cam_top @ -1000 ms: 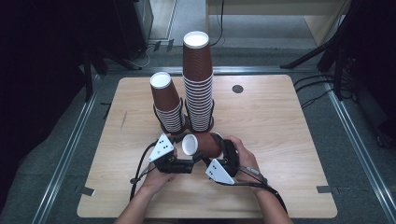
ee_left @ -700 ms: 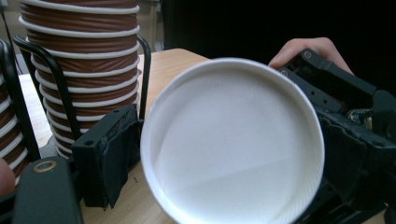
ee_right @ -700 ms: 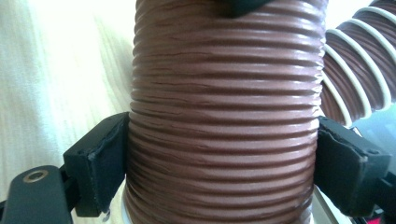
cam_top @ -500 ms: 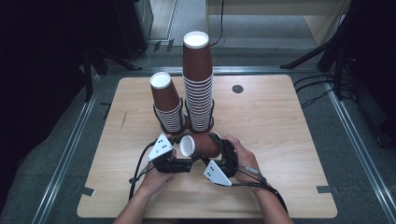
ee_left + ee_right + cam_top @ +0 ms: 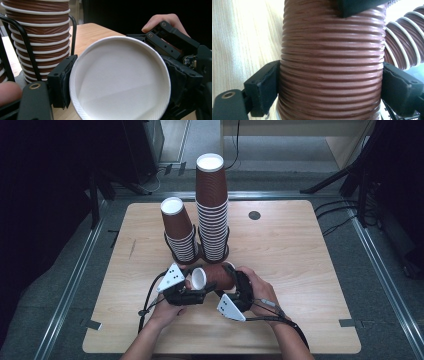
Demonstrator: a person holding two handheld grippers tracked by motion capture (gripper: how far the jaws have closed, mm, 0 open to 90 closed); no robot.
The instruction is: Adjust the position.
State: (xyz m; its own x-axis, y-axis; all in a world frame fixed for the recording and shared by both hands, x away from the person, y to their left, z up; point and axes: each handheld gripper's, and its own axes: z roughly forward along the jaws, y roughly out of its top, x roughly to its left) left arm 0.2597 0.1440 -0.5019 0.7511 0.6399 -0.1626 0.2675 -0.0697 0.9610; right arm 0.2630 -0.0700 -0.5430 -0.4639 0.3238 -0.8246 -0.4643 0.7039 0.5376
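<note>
**One cup held between both grippers, stacks waiting behind**

The person holds one brown ribbed paper cup on its side, low over the table, near the middle of its front edge. The right gripper clamps the cup around its ribbed wall; in the right gripper view both pads press on the sides. The left gripper is at the other end, where the white bottom faces its camera. Its jaws have just been closing, and now the pads sit tight on both sides of the cup's bottom end.

Behind the hands, toward the far edge, two stacks of upside-down cups stand in black wire holders: a short stack and, touching it on the right, a tall stack.

I judge that this cup is on its way to a stack or from one; I cannot tell which. The rest of the work is still to do.
</note>
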